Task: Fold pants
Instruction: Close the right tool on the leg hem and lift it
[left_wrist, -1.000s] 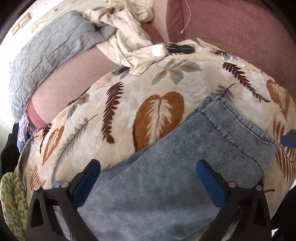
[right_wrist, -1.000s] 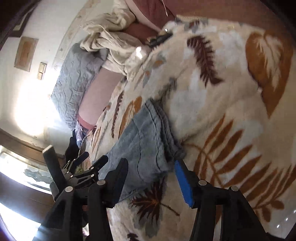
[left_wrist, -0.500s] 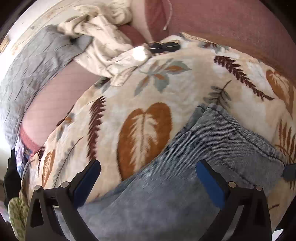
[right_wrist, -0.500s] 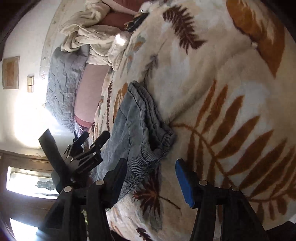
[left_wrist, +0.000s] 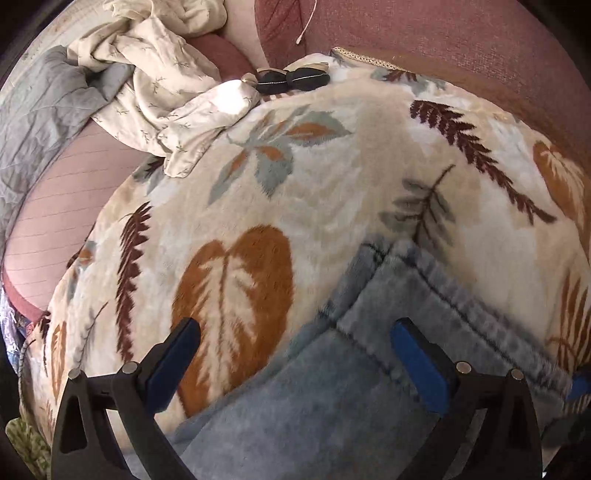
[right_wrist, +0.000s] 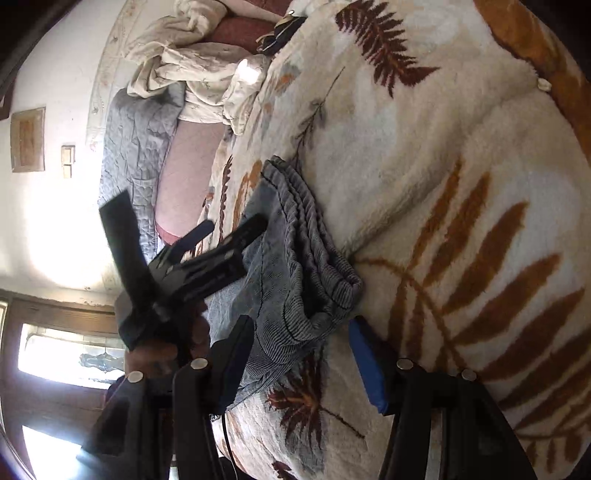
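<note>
Light blue denim pants (left_wrist: 369, 369) lie folded in layers on a cream blanket with leaf prints (left_wrist: 314, 177). My left gripper (left_wrist: 295, 354) is open, its blue pads either side of the pants' near edge, low over the fabric. In the right wrist view the stacked hems of the pants (right_wrist: 295, 266) face me. My right gripper (right_wrist: 299, 362) is open around the pants' lower corner. The left gripper (right_wrist: 207, 254) shows there too, over the pants' left side.
A crumpled cream sheet (left_wrist: 166, 85) and a grey quilt (left_wrist: 44, 122) lie at the far left. A small black pouch (left_wrist: 295, 79) sits at the blanket's far edge. A maroon sofa back (left_wrist: 461, 48) rises behind. A window (right_wrist: 66, 354) is at left.
Both grippers have moved closer to the pants. The right gripper has come up to the lower corner and the left gripper has slid forward over the denim.
</note>
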